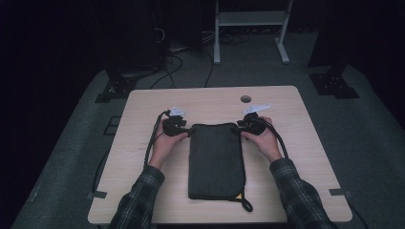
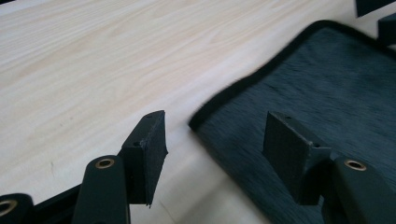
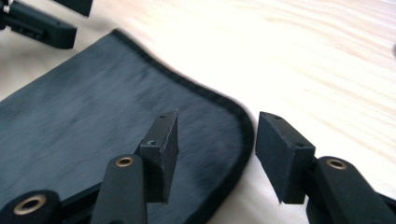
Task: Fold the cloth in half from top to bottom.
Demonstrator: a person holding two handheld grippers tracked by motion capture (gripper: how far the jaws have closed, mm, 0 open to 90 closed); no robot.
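Pouch (image 1: pixel 216 160) lies flat on the table (image 1: pixel 143 114), long axis running away from us, far edge between the two grippers. Black fabric, piped edge, short loop (image 1: pixel 245 204) at the near right corner.

Left gripper (image 1: pixel 184 130): we see it at the pouch's far left corner. In the left gripper view (image 2: pixel 215 140) the jaws stand about half open, pads apart, and the pouch's rounded corner (image 2: pixel 198 122) sits in the gap between them. One jaw is over bare wood, the other over the fabric. Pads don't press on anything; nothing held.

Right gripper (image 1: pixel 242 128): mirror setup at the far right corner. In the right gripper view (image 3: pixel 217 142) the jaws are also about half open, with the corner's piped edge (image 3: pixel 245 126) running up through the gap. One jaw over fabric, the other over wood. We can't tell whether the jaw tips touch the cloth; no clamp visible, nothing gripped.

Each gripper's camera also catches the opposite gripper (image 2: pixel 380 18) (image 3: pixel 42 23) beyond the far end of the pouch.

Hands (image 1: pixel 165 145) (image 1: pixel 265 140) behind the grippers rest on either side of the pouch, plaid sleeves (image 1: pixel 141 198) trailing back.
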